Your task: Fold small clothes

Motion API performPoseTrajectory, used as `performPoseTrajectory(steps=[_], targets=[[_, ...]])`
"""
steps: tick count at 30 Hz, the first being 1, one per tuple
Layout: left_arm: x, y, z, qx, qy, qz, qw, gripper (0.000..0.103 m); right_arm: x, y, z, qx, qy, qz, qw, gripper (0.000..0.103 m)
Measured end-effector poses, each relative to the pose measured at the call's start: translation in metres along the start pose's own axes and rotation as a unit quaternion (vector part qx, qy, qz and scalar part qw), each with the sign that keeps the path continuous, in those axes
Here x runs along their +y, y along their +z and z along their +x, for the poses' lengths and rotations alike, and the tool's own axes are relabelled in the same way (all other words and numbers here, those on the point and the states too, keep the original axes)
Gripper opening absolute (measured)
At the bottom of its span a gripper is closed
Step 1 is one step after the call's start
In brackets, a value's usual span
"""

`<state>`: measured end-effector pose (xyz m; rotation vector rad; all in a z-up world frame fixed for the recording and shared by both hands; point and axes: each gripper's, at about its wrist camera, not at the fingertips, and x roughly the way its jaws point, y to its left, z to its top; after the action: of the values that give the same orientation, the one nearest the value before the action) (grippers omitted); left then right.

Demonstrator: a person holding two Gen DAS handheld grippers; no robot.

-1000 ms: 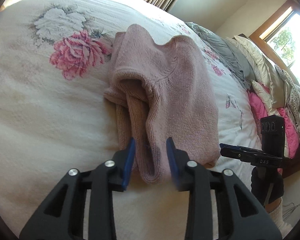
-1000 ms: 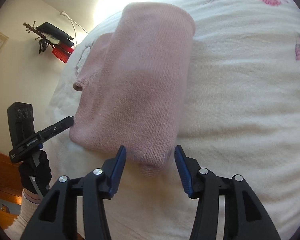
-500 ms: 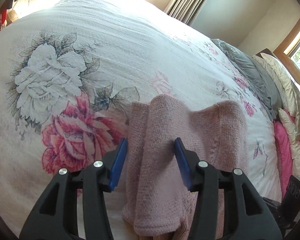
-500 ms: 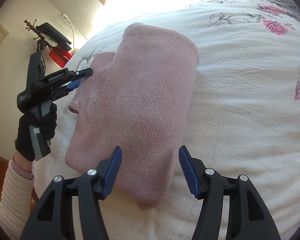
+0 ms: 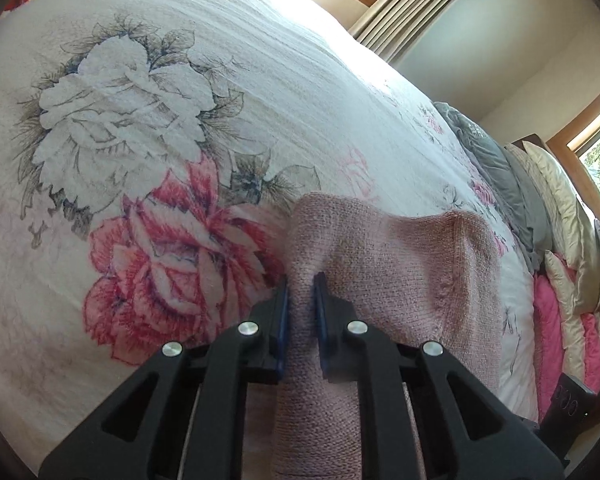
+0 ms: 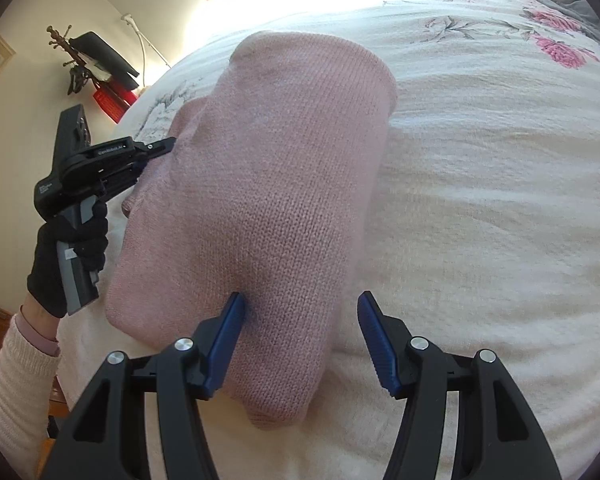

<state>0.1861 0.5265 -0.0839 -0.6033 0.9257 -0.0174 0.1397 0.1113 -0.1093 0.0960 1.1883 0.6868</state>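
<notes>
A pink knit sweater (image 5: 420,280) lies folded on the floral bedspread (image 5: 140,120). My left gripper (image 5: 301,300) is shut on a raised fold at the sweater's left edge, beside the big red rose print. In the right wrist view the sweater (image 6: 284,168) is a long folded bundle. My right gripper (image 6: 302,320) stands open over its near end, with the left finger touching the knit and the right finger over the bedspread (image 6: 480,200). The left gripper (image 6: 164,145), held by a gloved hand (image 6: 72,248), meets the sweater's far left corner.
Pillows (image 5: 556,200) and a grey blanket (image 5: 496,168) are piled along the right side of the bed. A coat rack with dark and red items (image 6: 92,60) stands by the wall past the bed's left edge. Curtains (image 5: 396,16) hang behind the bed.
My left gripper moved from the sweater's near end to its far left edge and shut on a fold there. My right gripper stayed open and crept forward over the near end.
</notes>
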Motion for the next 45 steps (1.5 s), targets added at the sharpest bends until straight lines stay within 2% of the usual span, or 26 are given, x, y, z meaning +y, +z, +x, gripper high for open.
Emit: performPoseTrajectory(steps=[3,4,6,9,10,13,18,20,25,27,33,35,36,38,40,45], targets=[[0.001,0.001,-0.010,0.005,-0.013,-0.003,0.9999,0.020,0.000,0.000,-0.004,-0.001,0.001,-0.002,1.000,0.060],[0.003,-0.001,-0.018,0.005,-0.018,-0.004,0.9998,0.027,0.001,0.000,-0.007,-0.005,0.004,-0.004,1.000,0.060],[0.006,-0.006,-0.033,0.012,-0.036,-0.006,0.9992,0.051,-0.001,0.000,-0.014,-0.013,0.016,-0.001,1.000,0.060],[0.010,-0.022,-0.048,0.030,-0.080,-0.007,0.9964,0.065,-0.006,0.001,-0.024,-0.026,0.035,0.010,0.999,0.065],[0.012,-0.027,-0.050,0.038,-0.085,-0.006,0.9956,0.066,-0.008,0.002,-0.026,-0.028,0.038,0.013,0.999,0.067],[0.018,-0.042,-0.046,0.061,-0.088,-0.004,0.9943,0.066,-0.014,0.005,-0.028,-0.031,0.049,0.022,0.998,0.068],[0.025,-0.050,-0.022,0.090,-0.131,-0.023,0.9870,0.066,-0.022,0.011,-0.020,-0.021,0.077,0.040,0.996,0.073],[0.024,-0.050,-0.012,0.096,-0.134,-0.022,0.9860,0.066,-0.028,0.013,-0.015,-0.017,0.087,0.047,0.995,0.074],[0.016,-0.050,0.005,0.102,-0.170,-0.023,0.9799,0.066,-0.040,0.015,-0.004,-0.015,0.102,0.065,0.993,0.076],[0.008,-0.049,0.012,0.108,-0.170,-0.010,0.9793,0.066,-0.047,0.016,0.001,-0.014,0.114,0.077,0.990,0.079],[-0.011,-0.049,0.034,0.130,-0.204,-0.002,0.9703,0.068,-0.059,0.021,0.015,-0.015,0.172,0.109,0.979,0.085],[-0.015,-0.051,0.039,0.134,-0.213,0.000,0.9679,0.064,-0.062,0.025,0.025,-0.008,0.196,0.122,0.973,0.087],[-0.017,-0.052,0.042,0.136,-0.209,0.004,0.9684,0.058,-0.063,0.027,0.031,-0.002,0.204,0.130,0.970,0.091],[-0.020,-0.055,0.046,0.138,-0.209,0.006,0.9682,0.050,-0.066,0.029,0.044,0.008,0.219,0.144,0.965,0.093],[-0.019,-0.057,0.047,0.133,-0.216,-0.001,0.9673,0.047,-0.070,0.029,0.051,0.008,0.239,0.160,0.958,0.090],[-0.021,-0.062,0.040,0.117,-0.227,-0.012,0.9668,0.042,-0.074,0.022,0.035,-0.010,0.263,0.156,0.952,0.064]])
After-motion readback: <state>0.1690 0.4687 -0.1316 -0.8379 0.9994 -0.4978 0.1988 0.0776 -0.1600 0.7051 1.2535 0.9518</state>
